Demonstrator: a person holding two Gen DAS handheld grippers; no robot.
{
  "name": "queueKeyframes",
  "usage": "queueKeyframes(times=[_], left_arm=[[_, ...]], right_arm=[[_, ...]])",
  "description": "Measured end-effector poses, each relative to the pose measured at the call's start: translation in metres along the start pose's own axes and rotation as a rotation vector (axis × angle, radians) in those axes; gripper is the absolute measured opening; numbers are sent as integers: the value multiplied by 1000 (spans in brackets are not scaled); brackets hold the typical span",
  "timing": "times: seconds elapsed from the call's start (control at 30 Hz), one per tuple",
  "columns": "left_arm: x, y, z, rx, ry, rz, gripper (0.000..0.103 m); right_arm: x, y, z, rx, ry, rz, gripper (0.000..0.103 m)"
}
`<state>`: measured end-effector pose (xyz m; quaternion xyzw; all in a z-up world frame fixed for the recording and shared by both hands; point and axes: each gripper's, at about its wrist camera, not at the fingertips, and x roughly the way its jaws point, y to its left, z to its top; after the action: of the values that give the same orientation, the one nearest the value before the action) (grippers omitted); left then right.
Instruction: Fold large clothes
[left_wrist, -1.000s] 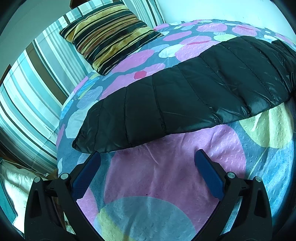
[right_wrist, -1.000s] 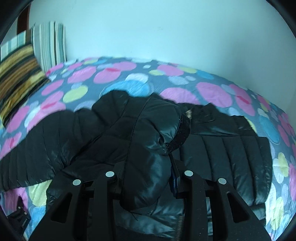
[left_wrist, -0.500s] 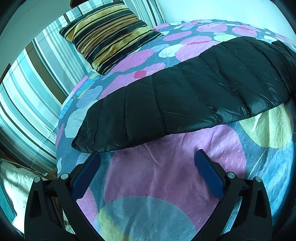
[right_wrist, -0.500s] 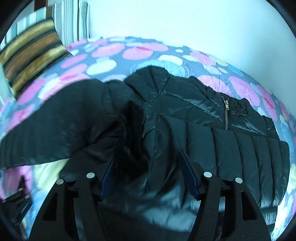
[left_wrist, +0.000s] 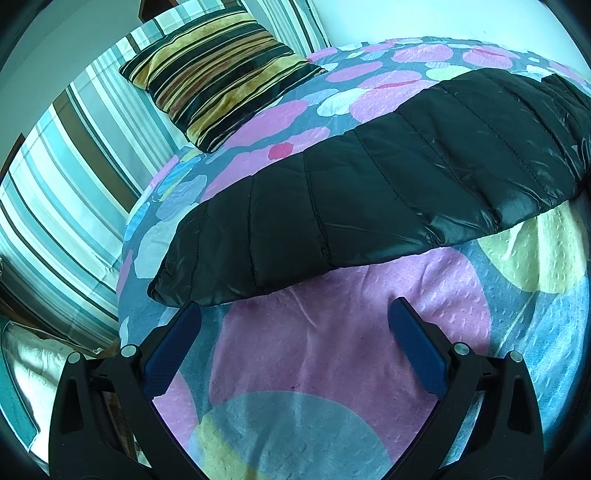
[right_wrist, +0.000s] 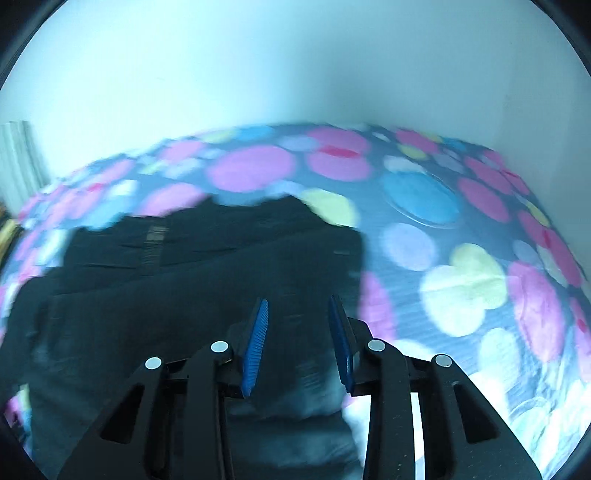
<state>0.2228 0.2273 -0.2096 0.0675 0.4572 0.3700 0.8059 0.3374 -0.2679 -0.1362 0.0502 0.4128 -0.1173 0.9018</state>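
Blue ribbed pads face each other across a narrow gap on our right gripper (right_wrist: 297, 317); its jaws have just been closing, nothing pinched between them, blurred black jacket (right_wrist: 207, 280) beneath. Our left gripper (left_wrist: 293, 321) stands wide apart and empty over the dotted bedspread (left_wrist: 351, 354). The jacket's quilted sleeve (left_wrist: 369, 192) stretches from eight o'clock to two o'clock just beyond the tips. At eleven o'clock lies a striped cushion (left_wrist: 218, 81) against striped bedding (left_wrist: 55, 192); a pale wall (right_wrist: 295, 66) rises at twelve o'clock.
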Motion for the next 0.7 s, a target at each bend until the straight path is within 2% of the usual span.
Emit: queueKeyframes(times=[0.1,0.2,0.43,0.53,0.7], left_arm=[[-1,-2,-1,6,-3,9,101],[-3,-5,-1,16,-5,22,101],[-5,-8,-2,26,-9,35,101],[-5,-8,-2,26,-9,35,101],[-5,-9,-3,24,-8,33,101]], right_arm=[[37,-12,-8,27,93,10,34],[58,-11,-22,13,127,-8,34],[62,-9,-32,-5,97,-43,34],[59,-9,-30,-13,89,-53,34],[37,-8,-16,-17,29,-93,35]])
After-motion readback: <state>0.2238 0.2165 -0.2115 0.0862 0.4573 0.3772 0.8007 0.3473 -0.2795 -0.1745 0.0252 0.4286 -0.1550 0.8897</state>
